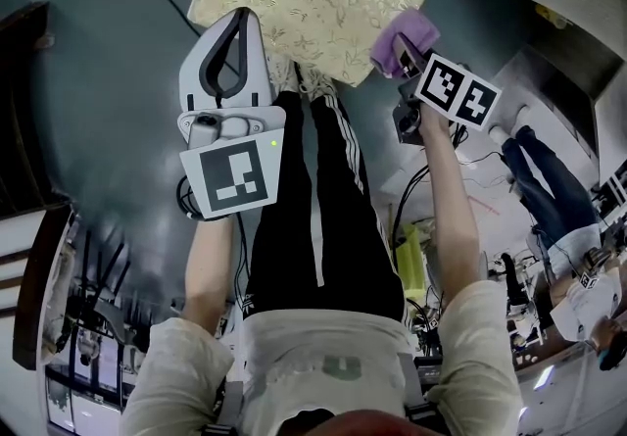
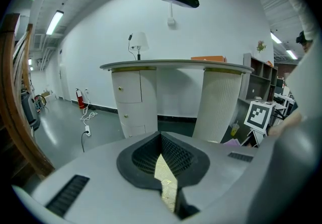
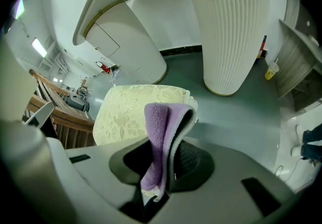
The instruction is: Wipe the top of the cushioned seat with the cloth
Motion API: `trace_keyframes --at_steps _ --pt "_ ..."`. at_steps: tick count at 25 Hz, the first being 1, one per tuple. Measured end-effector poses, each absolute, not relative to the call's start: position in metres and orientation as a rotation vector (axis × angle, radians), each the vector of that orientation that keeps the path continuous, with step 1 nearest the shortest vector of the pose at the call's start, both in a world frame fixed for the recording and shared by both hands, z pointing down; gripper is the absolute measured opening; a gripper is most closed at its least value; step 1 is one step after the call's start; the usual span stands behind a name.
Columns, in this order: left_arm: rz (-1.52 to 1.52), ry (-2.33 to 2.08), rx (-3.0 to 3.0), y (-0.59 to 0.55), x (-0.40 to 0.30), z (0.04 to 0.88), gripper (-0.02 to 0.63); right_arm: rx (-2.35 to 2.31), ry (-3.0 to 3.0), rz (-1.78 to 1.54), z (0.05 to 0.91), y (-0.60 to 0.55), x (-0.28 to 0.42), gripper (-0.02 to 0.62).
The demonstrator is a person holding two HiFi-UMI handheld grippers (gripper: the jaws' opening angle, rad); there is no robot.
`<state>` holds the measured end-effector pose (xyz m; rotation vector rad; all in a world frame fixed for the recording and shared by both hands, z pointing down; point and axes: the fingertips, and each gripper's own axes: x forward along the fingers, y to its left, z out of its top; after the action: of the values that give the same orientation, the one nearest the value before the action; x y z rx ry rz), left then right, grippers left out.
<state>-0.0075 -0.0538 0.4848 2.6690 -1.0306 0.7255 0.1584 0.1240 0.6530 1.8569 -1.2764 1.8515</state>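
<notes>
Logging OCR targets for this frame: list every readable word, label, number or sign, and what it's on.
No readable text in any view.
Left marker cube: black-and-white square pattern only, no letters or digits.
Right marker cube: the same kind of pattern, no letters or digits.
Shirt print: blurred, unreadable.
Papers at the head view's lower right: too small to read.
</notes>
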Motion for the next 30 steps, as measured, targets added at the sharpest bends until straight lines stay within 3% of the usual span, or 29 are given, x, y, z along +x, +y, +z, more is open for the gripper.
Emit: trace_keyframes --at_steps 9,13,21,30 --pt "0.708 -1.054 2.687 -0.063 -0.010 0.469 0.006 1.923 -1.483 1.942 0.567 0.097 0.149 0.094" --pt "0.690 -1.090 2.687 -0.071 -0.018 0.453 0.006 1.925 -1.647 1.779 0.502 0.070 0.138 0.094" --pt "0.679 -1.213 2.624 -0.078 -0.142 0.460 0.006 1.833 -1.865 1.769 0.474 0.025 -0.007 0.094" --pt "0.710 -1.319 2.543 -0.048 -0.184 0.458 0.006 1.596 -2.053 1.955 0.501 -0.020 -0.119 0.094"
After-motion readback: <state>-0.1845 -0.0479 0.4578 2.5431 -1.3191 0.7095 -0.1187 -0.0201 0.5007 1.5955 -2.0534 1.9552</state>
